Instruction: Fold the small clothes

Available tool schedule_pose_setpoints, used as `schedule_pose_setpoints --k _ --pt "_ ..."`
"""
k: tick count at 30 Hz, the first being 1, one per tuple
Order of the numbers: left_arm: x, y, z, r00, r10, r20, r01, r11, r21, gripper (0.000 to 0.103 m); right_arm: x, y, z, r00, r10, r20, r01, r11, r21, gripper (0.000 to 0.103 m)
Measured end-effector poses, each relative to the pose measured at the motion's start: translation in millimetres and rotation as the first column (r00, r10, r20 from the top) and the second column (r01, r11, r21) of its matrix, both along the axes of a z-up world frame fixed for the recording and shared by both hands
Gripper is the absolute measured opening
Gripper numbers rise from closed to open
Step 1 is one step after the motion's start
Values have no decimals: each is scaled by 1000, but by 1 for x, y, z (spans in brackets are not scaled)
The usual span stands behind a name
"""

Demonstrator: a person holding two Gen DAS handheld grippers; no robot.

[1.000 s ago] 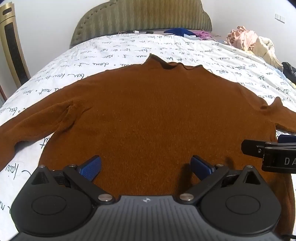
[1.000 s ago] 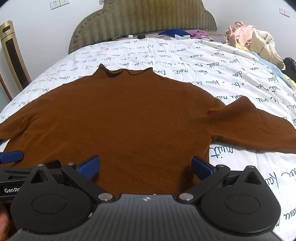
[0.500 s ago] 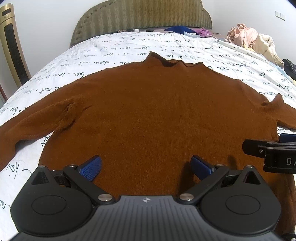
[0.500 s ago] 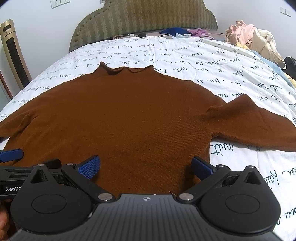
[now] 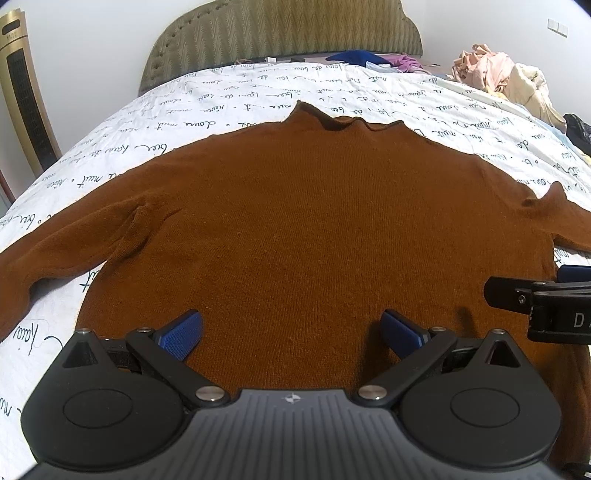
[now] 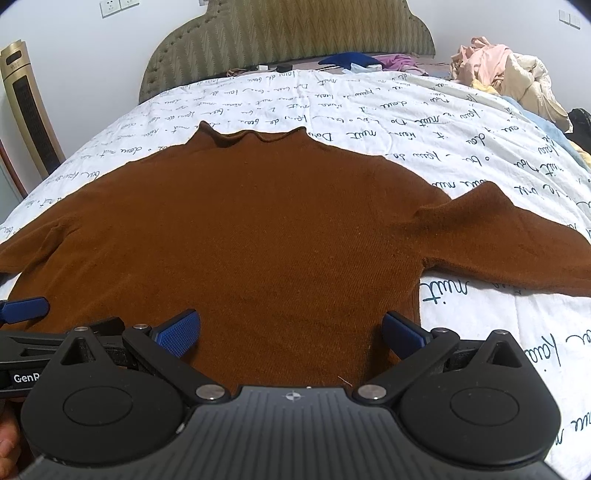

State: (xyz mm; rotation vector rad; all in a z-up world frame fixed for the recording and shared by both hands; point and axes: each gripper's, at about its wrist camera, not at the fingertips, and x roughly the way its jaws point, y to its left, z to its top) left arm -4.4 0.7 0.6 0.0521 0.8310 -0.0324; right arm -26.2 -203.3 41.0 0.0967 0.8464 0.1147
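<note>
On the bed's white script-print cover (image 5: 258, 96) a brown sweater (image 5: 314, 229) lay flat, collar toward the headboard (image 5: 280, 33), both sleeves spread out sideways from the body. The left gripper (image 5: 291, 332) sat over the sweater's hem end, jaws spread wide, blue pads (image 5: 181, 334) apart with nothing between them but knit below. The right gripper (image 6: 291, 332) was just beside it, also over the hem end, nearer the sweater's right side seam, jaws equally wide, gripping nothing. Whether either touched the fabric couldn't be told. A heap of pale clothes (image 6: 506, 70) sat well off the sweater's right sleeve, near the headboard corner. Blue and purple garments (image 6: 365, 59) lay against the headboard, beyond the collar.
</note>
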Motion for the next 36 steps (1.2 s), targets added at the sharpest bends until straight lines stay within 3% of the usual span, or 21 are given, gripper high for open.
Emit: schedule_pose_setpoints --k 36 --pt "-1 -12 2 1000 -10 2 10 999 39 103 -1 -9 -2 1000 -9 2 9 999 45 103"
